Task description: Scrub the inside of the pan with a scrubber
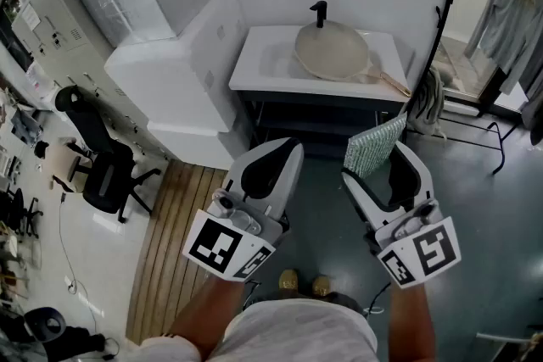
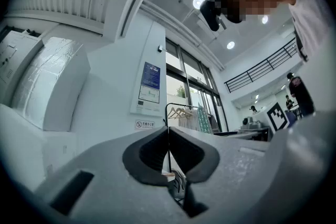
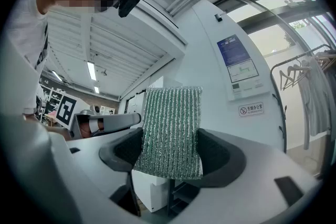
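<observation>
While the pan point(image 1: 333, 51) rests on the white counter point(image 1: 259, 68) against the far wall, both grippers hang well short of it, with a stretch of dark, glossy floor point(image 1: 327, 182) between them and the counter's front edge. Round, shallow and pale cream, the pan sits just in front of a black tap point(image 1: 319, 13). Its wooden handle point(image 1: 389, 80) angles toward the counter's right front corner.

The scrubber point(image 3: 170, 131), a flat rectangle of ribbed green mesh with a metallic glint, stands upright, pinched between the dark pads of the right gripper point(image 3: 169, 152). The left gripper point(image 2: 168, 150) has its jaws pressed together on nothing.

Bulky white cabinets point(image 1: 182, 72) crowd the counter's left side above slatted wooden decking point(image 1: 182, 225). A black clothes rail point(image 1: 450, 4) stands just beside its right end.
</observation>
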Motion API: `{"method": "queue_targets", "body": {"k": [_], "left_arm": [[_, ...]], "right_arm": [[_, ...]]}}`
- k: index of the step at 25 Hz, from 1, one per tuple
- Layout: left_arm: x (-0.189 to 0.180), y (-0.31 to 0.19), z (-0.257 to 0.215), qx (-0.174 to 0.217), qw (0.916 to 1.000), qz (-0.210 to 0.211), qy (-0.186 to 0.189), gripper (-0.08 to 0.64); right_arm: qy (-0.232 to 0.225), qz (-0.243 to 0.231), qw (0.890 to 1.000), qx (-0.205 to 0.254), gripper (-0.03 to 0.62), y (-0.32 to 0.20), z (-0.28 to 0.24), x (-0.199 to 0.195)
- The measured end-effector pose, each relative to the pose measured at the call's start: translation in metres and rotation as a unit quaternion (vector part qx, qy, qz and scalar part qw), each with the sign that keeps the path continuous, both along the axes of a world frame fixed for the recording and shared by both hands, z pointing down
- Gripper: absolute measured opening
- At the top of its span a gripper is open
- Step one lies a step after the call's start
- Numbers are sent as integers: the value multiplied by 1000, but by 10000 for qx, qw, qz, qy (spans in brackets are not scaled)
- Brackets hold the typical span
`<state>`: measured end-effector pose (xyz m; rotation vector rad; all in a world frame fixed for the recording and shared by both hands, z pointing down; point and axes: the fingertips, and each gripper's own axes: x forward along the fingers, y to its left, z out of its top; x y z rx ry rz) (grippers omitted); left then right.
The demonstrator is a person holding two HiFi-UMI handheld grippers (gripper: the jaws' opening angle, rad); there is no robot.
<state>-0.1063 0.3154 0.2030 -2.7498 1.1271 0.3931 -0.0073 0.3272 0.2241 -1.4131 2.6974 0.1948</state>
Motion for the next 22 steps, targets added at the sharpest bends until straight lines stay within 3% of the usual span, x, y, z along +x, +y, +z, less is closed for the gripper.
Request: {"method": "queue_targets", "body": {"k": [13, 22], "left_arm": [[2, 1, 1, -39, 10000, -33, -10, 17], [23, 0, -1, -32, 9997, -231, -43, 17]], "right_arm": [[-156, 18, 9999, -12, 339, 3, -3, 7], [-178, -10, 9998, -11, 339, 3, -1, 38]]}}
